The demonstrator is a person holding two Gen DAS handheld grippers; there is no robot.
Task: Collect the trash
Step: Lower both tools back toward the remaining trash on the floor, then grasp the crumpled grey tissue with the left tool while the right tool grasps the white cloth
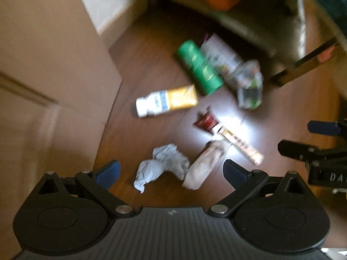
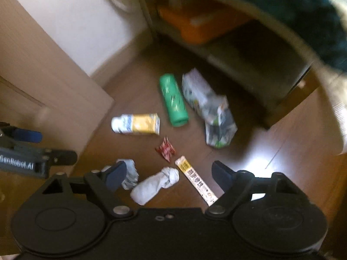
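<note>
Seven pieces of trash lay on the brown floor (image 2: 134, 91) near a cardboard box (image 2: 43, 82): one green can (image 2: 173, 100), one yellow-and-white tube (image 2: 136, 124), one crumpled bag (image 2: 208, 108), one red wrapper (image 2: 166, 149), one stick packet (image 2: 196, 181) and two paper wads (image 2: 155, 185). The left tongs (image 1: 171, 172) and right tongs (image 2: 166, 175) both hung spread wide and empty above the wads.

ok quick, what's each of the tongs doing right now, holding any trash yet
left tongs: open, holding nothing, above the crumpled tissue on the floor.
right tongs: open, holding nothing, above the trash.
</note>
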